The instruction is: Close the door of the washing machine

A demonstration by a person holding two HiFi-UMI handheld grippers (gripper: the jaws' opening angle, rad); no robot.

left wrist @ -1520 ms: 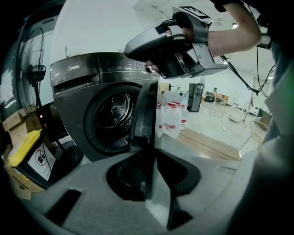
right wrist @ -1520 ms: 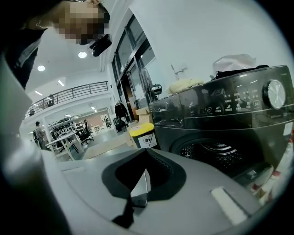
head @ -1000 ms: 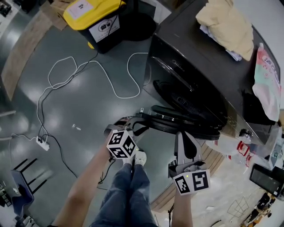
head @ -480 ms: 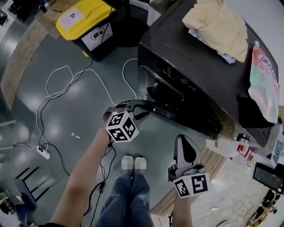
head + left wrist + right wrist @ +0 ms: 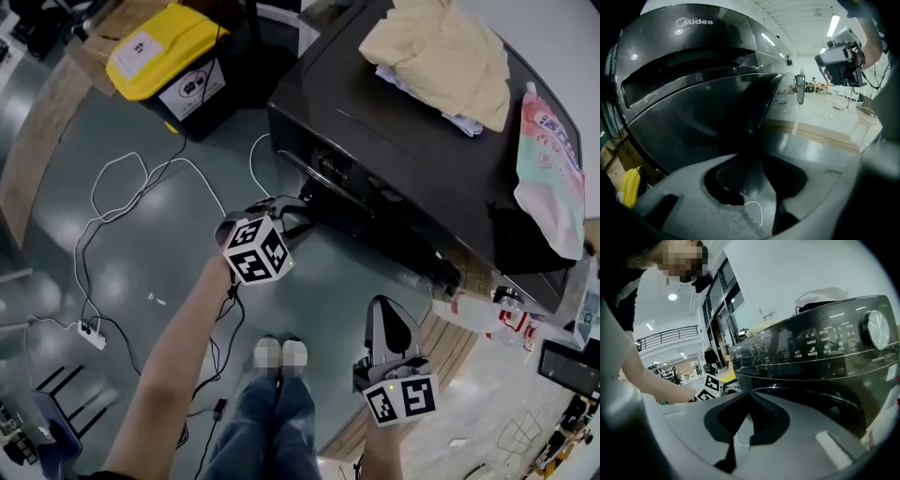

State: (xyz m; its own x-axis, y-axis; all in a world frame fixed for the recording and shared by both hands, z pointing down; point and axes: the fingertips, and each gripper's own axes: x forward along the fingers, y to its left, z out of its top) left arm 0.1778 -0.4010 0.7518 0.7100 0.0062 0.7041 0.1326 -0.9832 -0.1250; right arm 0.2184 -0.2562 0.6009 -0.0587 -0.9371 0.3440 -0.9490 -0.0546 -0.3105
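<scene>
The washing machine [image 5: 403,141] stands at the far right of the scene, and its round door [image 5: 375,225] lies almost flat against the front. In the left gripper view a narrow gap shows along its free edge, so I judge that it is not latched yet.

The left tongs [image 5: 286,208] are at the door's left edge. Their own view shows the pads a little apart and clamped on the thin rim of the door [image 5: 717,108]. That grip lets the person steer the door on its hinge and press it home. A firm push toward the machine looks like all that is left.

The right tongs [image 5: 390,309] hang nearer the person, well apart from the machine. Their pads are pressed together with nothing between them. They seem parked there to stay out of the door's path. Their camera looks up at the control panel [image 5: 820,345] and its dial [image 5: 879,329].

The door hides whatever is in the drum. On the machine's top lie a pile of pale cloth [image 5: 441,56] and a pink and green pouch [image 5: 548,159], both safe from the door's movement. At the far left a bin [image 5: 169,56] has its yellow lid on, so its contents cannot be seen. A white cable [image 5: 141,202] loops across the floor.
</scene>
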